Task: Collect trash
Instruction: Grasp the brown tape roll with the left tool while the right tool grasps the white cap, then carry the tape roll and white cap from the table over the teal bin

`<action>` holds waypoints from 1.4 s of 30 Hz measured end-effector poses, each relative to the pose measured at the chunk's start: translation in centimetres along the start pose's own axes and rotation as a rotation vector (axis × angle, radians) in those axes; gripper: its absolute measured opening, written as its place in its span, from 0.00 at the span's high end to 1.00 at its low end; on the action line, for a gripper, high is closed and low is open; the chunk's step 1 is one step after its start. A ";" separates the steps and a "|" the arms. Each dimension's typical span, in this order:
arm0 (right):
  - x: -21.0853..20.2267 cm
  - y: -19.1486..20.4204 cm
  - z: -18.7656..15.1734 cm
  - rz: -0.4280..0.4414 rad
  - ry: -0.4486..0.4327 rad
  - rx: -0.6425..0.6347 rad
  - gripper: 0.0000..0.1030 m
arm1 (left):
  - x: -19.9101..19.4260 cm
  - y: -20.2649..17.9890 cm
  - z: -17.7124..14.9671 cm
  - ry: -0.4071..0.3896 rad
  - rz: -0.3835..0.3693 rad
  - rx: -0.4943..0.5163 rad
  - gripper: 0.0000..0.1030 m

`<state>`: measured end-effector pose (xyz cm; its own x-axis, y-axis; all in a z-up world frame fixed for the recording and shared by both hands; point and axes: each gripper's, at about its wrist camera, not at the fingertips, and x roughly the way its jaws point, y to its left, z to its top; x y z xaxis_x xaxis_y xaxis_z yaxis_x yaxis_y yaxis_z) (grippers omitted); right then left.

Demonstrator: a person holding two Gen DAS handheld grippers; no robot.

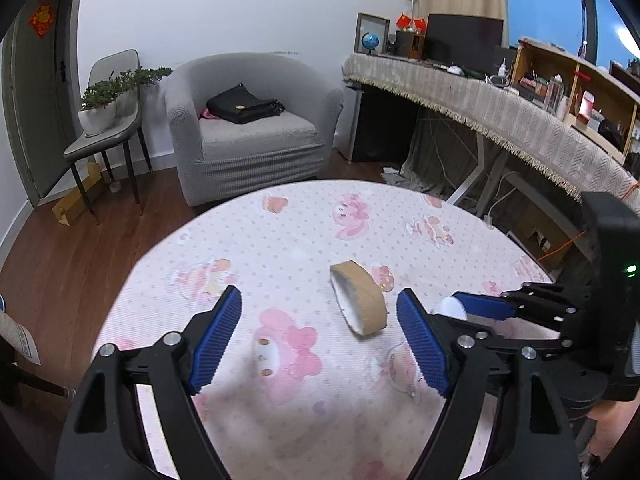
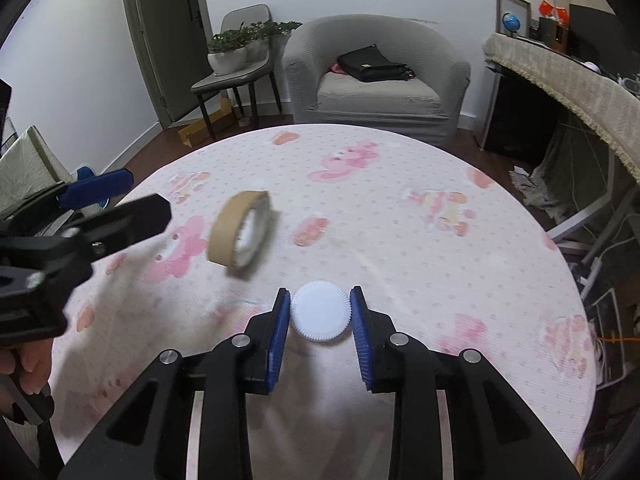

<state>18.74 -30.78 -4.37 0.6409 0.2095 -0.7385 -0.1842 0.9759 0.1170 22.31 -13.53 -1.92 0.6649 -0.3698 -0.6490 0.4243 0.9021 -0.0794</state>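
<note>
A brown tape roll stands tilted on its edge on the pink cartoon tablecloth. My left gripper is open, its blue pads apart, the roll just ahead between them and nearer the right pad. In the right wrist view the same tape roll sits left of centre. My right gripper is shut on a white pleated paper cup, blue pads pressing both its sides. The left gripper shows at the left edge there; the right gripper shows at the right in the left view.
A grey armchair with a black bag stands beyond the table. A chair holding a potted plant is at the left. A cloth-covered desk runs along the right. A hand holds the left gripper's handle.
</note>
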 end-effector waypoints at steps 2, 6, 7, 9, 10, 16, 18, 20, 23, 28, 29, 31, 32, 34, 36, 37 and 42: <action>-0.4 -0.8 -0.2 0.003 -0.006 0.006 0.70 | 0.8 -0.5 0.0 0.015 0.008 0.005 0.24; -1.1 -2.2 -0.6 0.003 -0.015 0.020 0.70 | 2.3 -1.2 -0.1 0.045 0.019 0.002 0.30; -1.2 -2.4 -0.6 0.003 -0.016 0.023 0.70 | 2.7 -1.3 -0.1 0.055 0.017 -0.009 0.32; -1.4 -2.8 -0.9 0.006 -0.017 0.028 0.70 | 3.1 -1.5 -0.3 0.072 0.017 -0.024 0.35; -1.5 -3.2 -1.0 0.007 -0.017 0.034 0.70 | 3.4 -1.7 -0.3 0.080 0.015 -0.026 0.36; -1.9 -4.5 -1.3 0.015 -0.020 0.052 0.70 | 4.6 -2.7 -0.2 0.098 0.032 -0.025 0.50; -2.1 -4.8 -1.3 0.015 -0.023 0.057 0.70 | 5.1 -2.7 -0.3 0.115 0.030 -0.037 0.54; -2.1 -4.8 -1.4 0.015 -0.022 0.061 0.70 | 5.4 -2.6 -0.2 0.126 0.022 -0.048 0.62; -2.1 -4.8 -1.3 0.020 -0.019 0.063 0.70 | 5.7 -2.3 -0.2 0.148 -0.001 -0.070 0.80; -2.3 -4.2 -0.9 0.025 -0.026 0.060 0.70 | 5.3 -1.8 -0.1 0.140 0.001 -0.080 0.80; -2.3 -4.0 -0.7 0.025 -0.027 0.060 0.70 | 5.0 -1.8 -0.1 0.138 0.002 -0.075 0.80; -2.2 -3.5 -0.5 0.026 -0.027 0.057 0.70 | 4.7 -1.7 -0.1 0.133 0.002 -0.071 0.80; -2.2 -3.2 -0.4 0.026 -0.027 0.054 0.70 | 4.3 -1.6 -0.1 0.129 0.003 -0.069 0.80; -2.1 -2.6 -0.3 0.027 -0.023 0.044 0.70 | 3.7 -1.3 -0.2 0.124 0.009 -0.061 0.80; -2.2 -2.0 -0.2 0.027 -0.022 0.039 0.70 | 3.2 -1.2 -0.2 0.122 0.014 -0.054 0.80; -2.3 -1.7 0.0 0.029 -0.025 0.037 0.70 | 2.9 -1.0 -0.3 0.119 0.020 -0.049 0.80; -2.5 0.0 0.7 0.039 -0.040 0.031 0.70 | 0.9 0.6 -0.5 0.102 0.040 -0.049 0.80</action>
<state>17.63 -31.30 -2.04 0.6627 0.2492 -0.7062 -0.1872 0.9682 0.1660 22.89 -13.19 -2.97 0.6137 -0.3112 -0.7256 0.3664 0.9263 -0.0874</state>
